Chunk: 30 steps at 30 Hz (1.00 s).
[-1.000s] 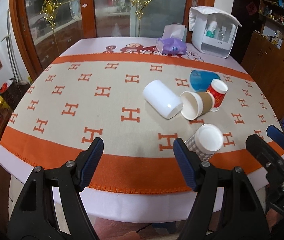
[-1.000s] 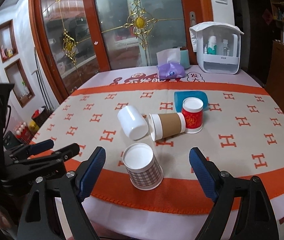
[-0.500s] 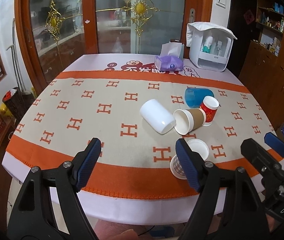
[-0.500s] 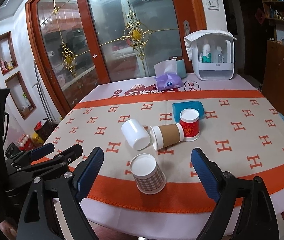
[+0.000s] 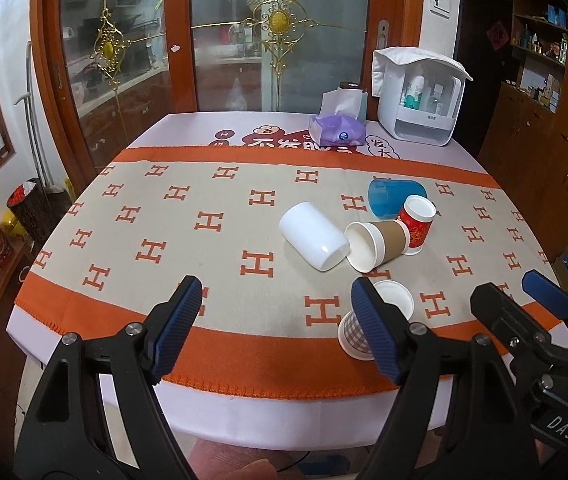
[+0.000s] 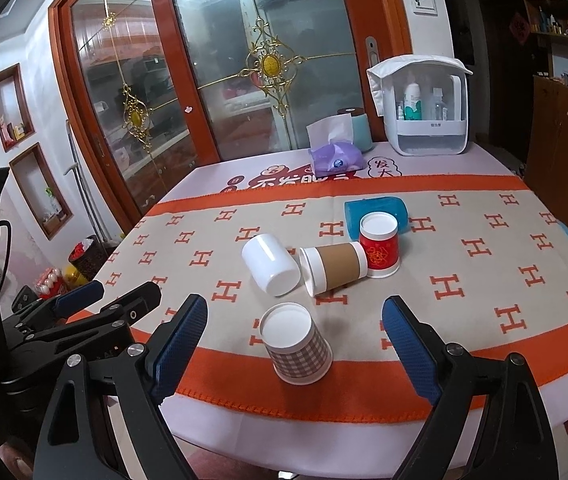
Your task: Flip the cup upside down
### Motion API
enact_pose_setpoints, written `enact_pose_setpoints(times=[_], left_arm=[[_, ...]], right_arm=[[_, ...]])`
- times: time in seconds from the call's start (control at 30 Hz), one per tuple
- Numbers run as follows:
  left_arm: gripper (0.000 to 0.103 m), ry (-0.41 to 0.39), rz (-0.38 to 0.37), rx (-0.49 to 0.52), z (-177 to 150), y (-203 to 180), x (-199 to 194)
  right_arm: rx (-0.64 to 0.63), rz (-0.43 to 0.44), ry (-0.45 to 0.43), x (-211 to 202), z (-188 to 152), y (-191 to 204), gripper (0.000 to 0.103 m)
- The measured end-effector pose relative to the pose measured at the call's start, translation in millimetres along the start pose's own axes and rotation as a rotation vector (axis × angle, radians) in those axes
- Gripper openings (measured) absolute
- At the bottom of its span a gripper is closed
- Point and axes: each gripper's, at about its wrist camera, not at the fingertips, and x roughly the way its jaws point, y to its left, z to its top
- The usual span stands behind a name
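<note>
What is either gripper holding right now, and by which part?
Nothing is held. Left gripper and right gripper are both open and empty; the upside-down plaid paper cup stands free on the tablecloth.

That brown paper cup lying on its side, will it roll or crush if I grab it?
The brown cup looks like thin paper, so it probably dents under a hard squeeze. On its side and tapered, it would likely roll in a curve if nudged. The red cup and white cup flank it and may get bumped.
</note>
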Motion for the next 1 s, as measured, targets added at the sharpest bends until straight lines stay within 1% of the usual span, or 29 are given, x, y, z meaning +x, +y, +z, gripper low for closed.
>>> enact_pose_setpoints(times=[0.43, 1.0], left_arm=[[0.075, 0.000, -0.002, 0.011, 2.5, -3.8, -0.7], [0.075, 0.010, -0.002, 0.016, 1.8, -5.0, 2.4]], right_arm=[[0.009, -0.004, 0.018, 9.1, -0.7, -5.5, 0.090], [0.017, -0.005, 0.024, 10.0, -2.8, -7.2, 0.090]])
